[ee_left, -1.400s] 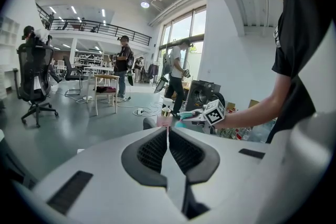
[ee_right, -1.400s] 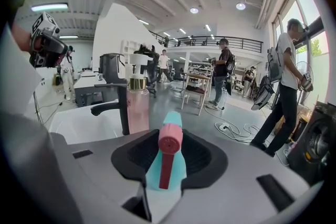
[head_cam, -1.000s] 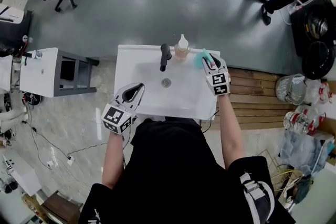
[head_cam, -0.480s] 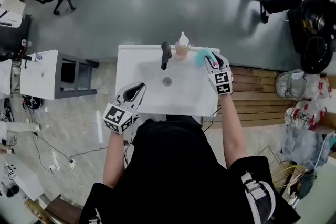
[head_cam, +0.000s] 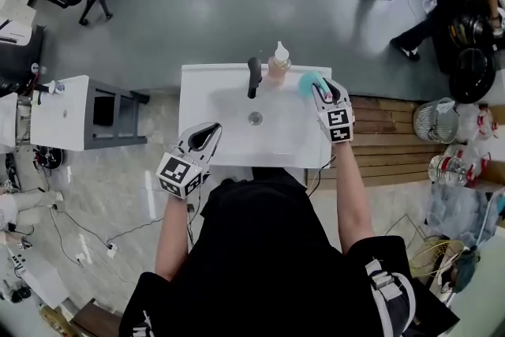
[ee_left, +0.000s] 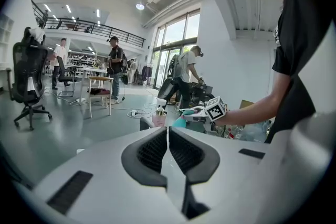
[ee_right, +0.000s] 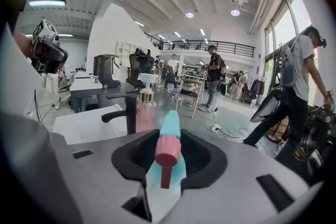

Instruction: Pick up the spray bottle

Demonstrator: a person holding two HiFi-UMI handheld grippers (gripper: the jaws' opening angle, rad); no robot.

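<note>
Teal spray bottle (ee_right: 170, 126), pink-capped, clamped in the right claw (head_cam: 325, 93).

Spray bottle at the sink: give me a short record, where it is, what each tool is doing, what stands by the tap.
spray bottle: teal, pink nozzle, at the sink's back right corner
right tool: shut on the spray bottle
left tool: jaws together, empty, by the sink's front left edge
tap: black, middle of the back rim
beside tap: pinkish soap bottle, white top, on its right
lifted: cannot tell
</note>
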